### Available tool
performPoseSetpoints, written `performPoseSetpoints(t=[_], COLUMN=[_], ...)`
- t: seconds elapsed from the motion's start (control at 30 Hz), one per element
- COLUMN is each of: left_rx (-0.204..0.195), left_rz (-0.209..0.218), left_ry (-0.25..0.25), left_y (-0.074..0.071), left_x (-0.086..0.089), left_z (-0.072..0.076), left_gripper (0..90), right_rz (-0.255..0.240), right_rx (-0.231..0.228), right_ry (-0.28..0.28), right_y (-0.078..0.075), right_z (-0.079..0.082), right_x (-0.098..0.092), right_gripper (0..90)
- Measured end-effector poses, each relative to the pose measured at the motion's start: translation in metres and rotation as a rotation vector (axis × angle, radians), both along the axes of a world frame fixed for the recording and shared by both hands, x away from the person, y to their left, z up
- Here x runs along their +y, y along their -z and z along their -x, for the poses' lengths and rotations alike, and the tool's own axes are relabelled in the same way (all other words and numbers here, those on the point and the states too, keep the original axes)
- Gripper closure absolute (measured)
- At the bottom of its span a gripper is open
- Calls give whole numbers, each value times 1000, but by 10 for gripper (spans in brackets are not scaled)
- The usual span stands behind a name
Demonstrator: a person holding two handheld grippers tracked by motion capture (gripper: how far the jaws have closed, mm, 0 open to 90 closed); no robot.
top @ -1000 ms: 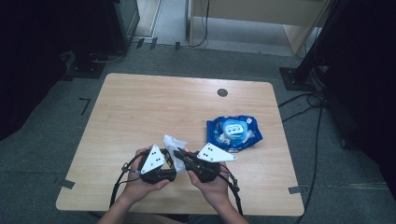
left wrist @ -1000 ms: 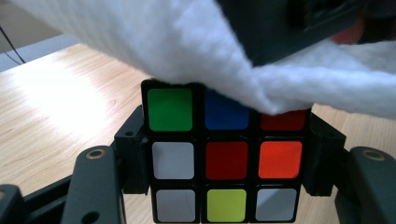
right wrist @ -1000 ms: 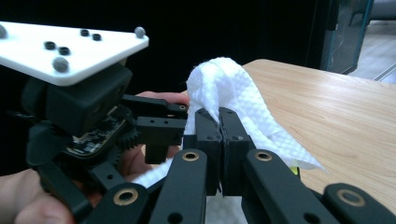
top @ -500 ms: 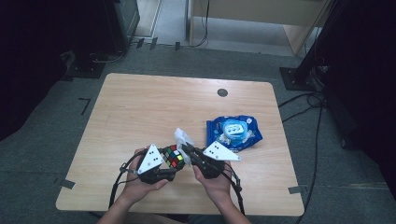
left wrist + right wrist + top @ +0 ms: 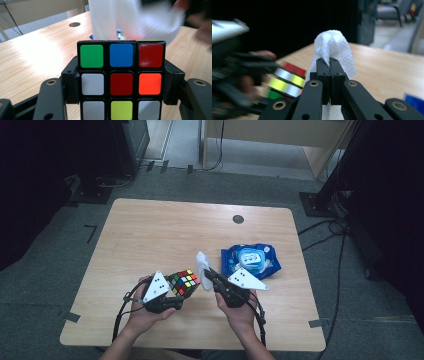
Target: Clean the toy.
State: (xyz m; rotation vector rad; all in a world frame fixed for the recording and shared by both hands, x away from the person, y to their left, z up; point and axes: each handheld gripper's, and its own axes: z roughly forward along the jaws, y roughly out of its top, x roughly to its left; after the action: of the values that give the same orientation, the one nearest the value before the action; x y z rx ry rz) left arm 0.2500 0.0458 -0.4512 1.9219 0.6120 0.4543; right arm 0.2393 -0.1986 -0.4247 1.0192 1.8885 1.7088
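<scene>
Near the front edge of the worktop (image 5: 150, 230), the left gripper (image 5: 176, 292) clamps a cube (image 5: 183, 282) by its two sides, lifted just above the wood. Just right of it, the right gripper (image 5: 206, 272) is clenched on a white wipe (image 5: 201, 262), which stands close beside the cube and blocks much of the left gripper view. Behind the right hand (image 5: 240, 312) lies a blue wipe pack (image 5: 250, 261); farther back, a round grommet (image 5: 238, 219).
</scene>
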Motion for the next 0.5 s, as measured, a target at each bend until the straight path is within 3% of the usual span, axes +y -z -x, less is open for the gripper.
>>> performPoseSetpoints(t=[0.07, 0.2, 0.5], left_rx=[-3, -6, -25], left_rz=[-17, -18, 4], left_ry=[-5, 7, 46], left_y=[2, 2, -2], left_x=[-2, -6, -14], left_z=[0, 3, 11], left_gripper=[342, 342, 342], right_rz=[-19, -42, -4], right_rx=[-37, -66, -21], right_ry=[-41, -106, -118], right_y=[-10, -20, -1], right_z=[7, 18, 14], right_x=[4, 14, 27], right_gripper=[894, 893, 886])
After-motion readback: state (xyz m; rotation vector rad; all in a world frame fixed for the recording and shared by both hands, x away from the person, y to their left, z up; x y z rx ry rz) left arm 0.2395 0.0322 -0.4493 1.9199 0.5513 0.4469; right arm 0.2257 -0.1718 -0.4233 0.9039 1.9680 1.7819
